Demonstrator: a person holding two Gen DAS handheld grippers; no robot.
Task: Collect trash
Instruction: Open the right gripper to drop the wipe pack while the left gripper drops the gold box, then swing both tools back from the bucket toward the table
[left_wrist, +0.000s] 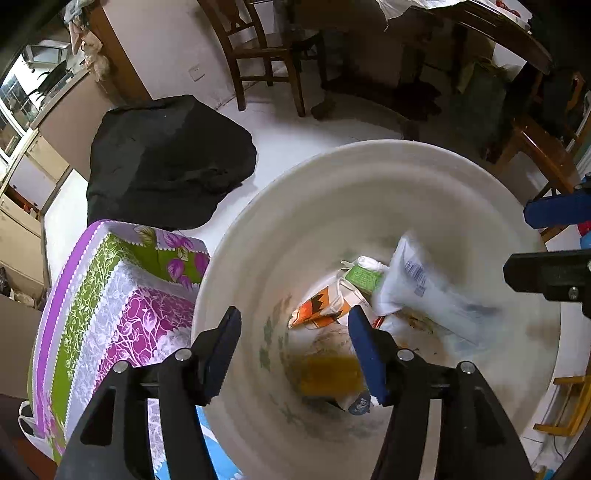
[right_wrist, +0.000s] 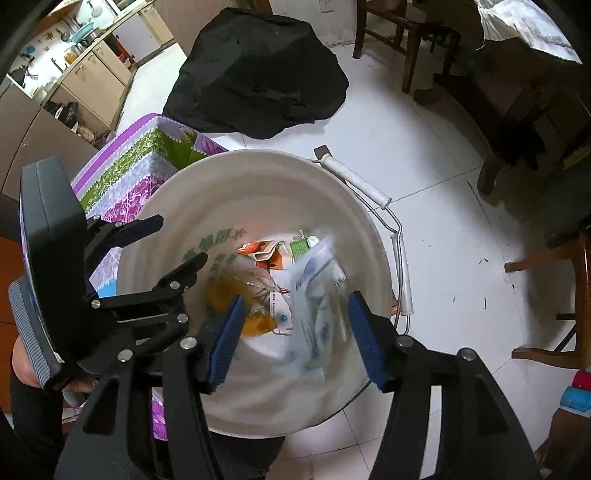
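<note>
A white plastic bucket (left_wrist: 332, 158) (right_wrist: 258, 153) stands on the tiled floor, and both grippers point down into it. At its bottom lie an orange carton (left_wrist: 317, 306) (right_wrist: 266, 251), a green carton (left_wrist: 364, 277) (right_wrist: 299, 249) and a yellow wrapper (left_wrist: 328, 373) (right_wrist: 255, 317). A white printed plastic bag (left_wrist: 424, 284) (right_wrist: 317, 314) shows blurred inside the bucket, below the right gripper's spread jaws and touching neither pad. My right gripper (right_wrist: 297, 339) (left_wrist: 517, 242) is open. My left gripper (left_wrist: 295, 350) (right_wrist: 173, 245) is open over the bucket's left side with nothing between its fingers.
A box with a purple and green flower pattern (left_wrist: 110, 295) (right_wrist: 147, 158) presses against the bucket's left side. A black heap of cloth (left_wrist: 166, 158) (right_wrist: 258, 74) lies behind it. The bucket's wire handle (right_wrist: 354, 181) hangs at its right. Wooden chairs (left_wrist: 258, 55) and a table stand farther back.
</note>
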